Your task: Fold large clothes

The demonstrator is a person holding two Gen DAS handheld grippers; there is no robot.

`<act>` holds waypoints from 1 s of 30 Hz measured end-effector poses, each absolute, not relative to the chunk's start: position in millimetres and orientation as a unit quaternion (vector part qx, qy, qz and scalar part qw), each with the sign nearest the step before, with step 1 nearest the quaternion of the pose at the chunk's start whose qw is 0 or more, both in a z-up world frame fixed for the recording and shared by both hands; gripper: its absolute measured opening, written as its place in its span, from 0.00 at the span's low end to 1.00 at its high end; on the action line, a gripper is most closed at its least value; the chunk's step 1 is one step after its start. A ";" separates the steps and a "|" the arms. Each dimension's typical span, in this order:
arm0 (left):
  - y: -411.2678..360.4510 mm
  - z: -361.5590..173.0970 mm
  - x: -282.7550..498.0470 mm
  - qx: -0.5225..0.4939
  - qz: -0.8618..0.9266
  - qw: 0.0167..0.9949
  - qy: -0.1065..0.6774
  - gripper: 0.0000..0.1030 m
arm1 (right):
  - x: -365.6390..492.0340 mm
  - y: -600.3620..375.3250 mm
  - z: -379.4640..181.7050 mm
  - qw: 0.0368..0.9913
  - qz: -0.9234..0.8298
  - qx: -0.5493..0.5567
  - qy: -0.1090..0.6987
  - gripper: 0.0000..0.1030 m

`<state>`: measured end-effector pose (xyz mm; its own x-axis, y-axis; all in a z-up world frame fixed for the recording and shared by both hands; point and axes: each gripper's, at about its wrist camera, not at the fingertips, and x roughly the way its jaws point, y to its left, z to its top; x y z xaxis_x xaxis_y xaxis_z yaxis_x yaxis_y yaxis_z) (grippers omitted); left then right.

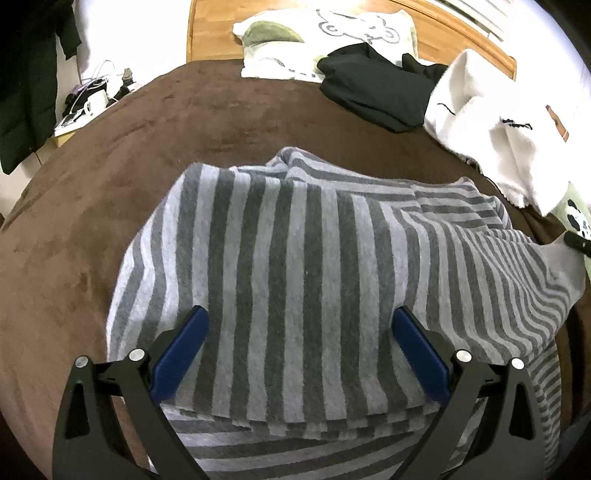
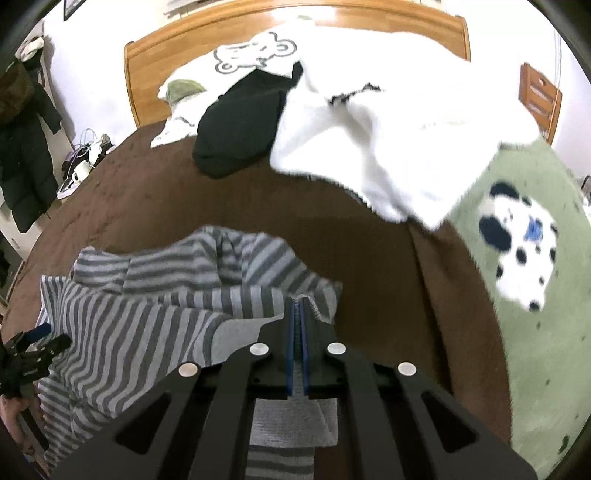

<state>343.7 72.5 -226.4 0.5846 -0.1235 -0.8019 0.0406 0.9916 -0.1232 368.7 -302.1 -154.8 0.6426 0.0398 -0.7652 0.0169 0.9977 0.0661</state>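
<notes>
A grey striped garment [image 1: 295, 240] lies partly folded on the brown bed cover [image 1: 147, 122]. My left gripper [image 1: 301, 317] hovers over its near folded part, blue pads [image 1: 184, 354] wide apart with nothing pinched between them. My right gripper [image 2: 299, 306] is shut, its blue pads pressed together on the garment's plain grey edge [image 2: 317, 306], which is lifted off the cover. The striped garment [image 2: 147, 317] stretches to the left of it. The left wrist view shows the right gripper [image 1: 578, 240] at the far right edge. In the right wrist view the left gripper [image 2: 33, 343] is at the left edge.
At the far side of the bed lie a black garment [image 1: 373, 92], a white fleecy garment [image 1: 491, 125] and a printed pillow [image 1: 325, 33] against the wooden headboard [image 2: 295, 22]. A green panda blanket [image 2: 517, 258] covers the right side. A bedside shelf with cables [image 1: 92, 96] and a hanging black coat [image 1: 26, 74] are on the left.
</notes>
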 end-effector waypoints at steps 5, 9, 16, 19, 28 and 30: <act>76.5 -227.0 345.7 -0.047 -0.043 0.890 0.452 0.95 | 377.3 -297.4 -158.5 0.902 0.002 0.020 0.431 0.03; 82.2 -236.2 347.2 -0.065 -0.052 0.884 0.461 0.95 | 380.0 -301.3 -192.3 0.878 -0.002 0.020 0.477 0.04; 77.6 -239.5 346.0 -0.045 -0.056 0.885 0.461 0.95 | 372.2 -309.6 -225.3 0.864 -0.005 0.032 0.502 0.05; 78.2 -240.3 345.8 -0.045 -0.057 0.885 0.460 0.95 | 374.8 -308.3 -227.5 0.864 -0.008 0.029 0.503 0.07; 76.0 -223.9 343.9 -0.035 -0.042 0.887 0.459 0.94 | 357.8 -315.4 -185.7 0.892 -0.008 0.050 0.448 0.77; 77.2 -213.3 339.5 -0.028 -0.036 0.889 0.457 0.94 | 349.9 -315.4 -171.8 0.898 -0.002 0.053 0.437 0.82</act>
